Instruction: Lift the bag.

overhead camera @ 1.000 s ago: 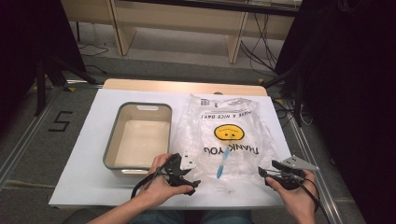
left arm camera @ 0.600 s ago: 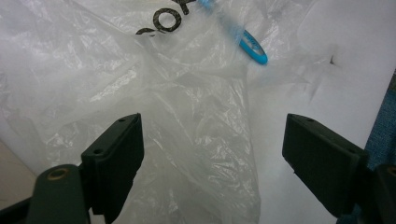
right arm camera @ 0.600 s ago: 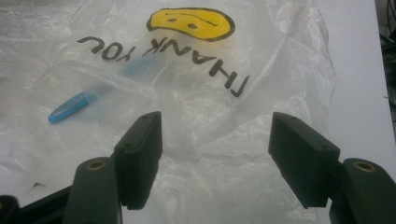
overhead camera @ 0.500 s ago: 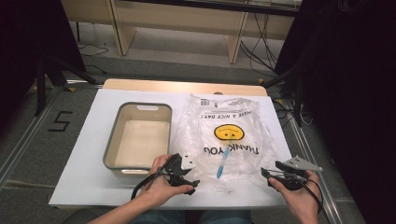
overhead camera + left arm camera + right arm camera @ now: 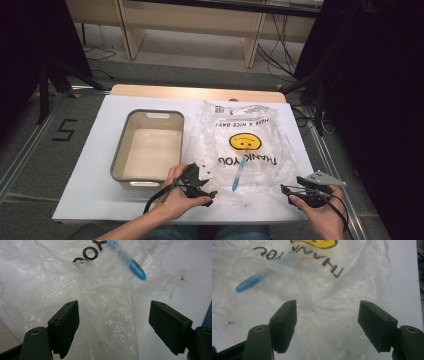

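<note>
Two grippers, left gripper point(image 5: 113, 327) and right gripper point(image 5: 327, 325), gape wide and hold nothing, over the plastic bag point(image 5: 245, 145) with a toothbrush point(image 5: 238, 172).

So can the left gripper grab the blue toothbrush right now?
Probably not directly: the toothbrush lies mostly inside the plastic bag, so the open left gripper would pinch bag film first.

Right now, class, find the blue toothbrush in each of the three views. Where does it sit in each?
High view: the blue toothbrush lies inside the clear bag, below centre, under the yellow face.
Left gripper view: its handle end sits top right of centre.
Right gripper view: upper left.
Shared landmark: the bag's black THANK YOU lettering.
</note>
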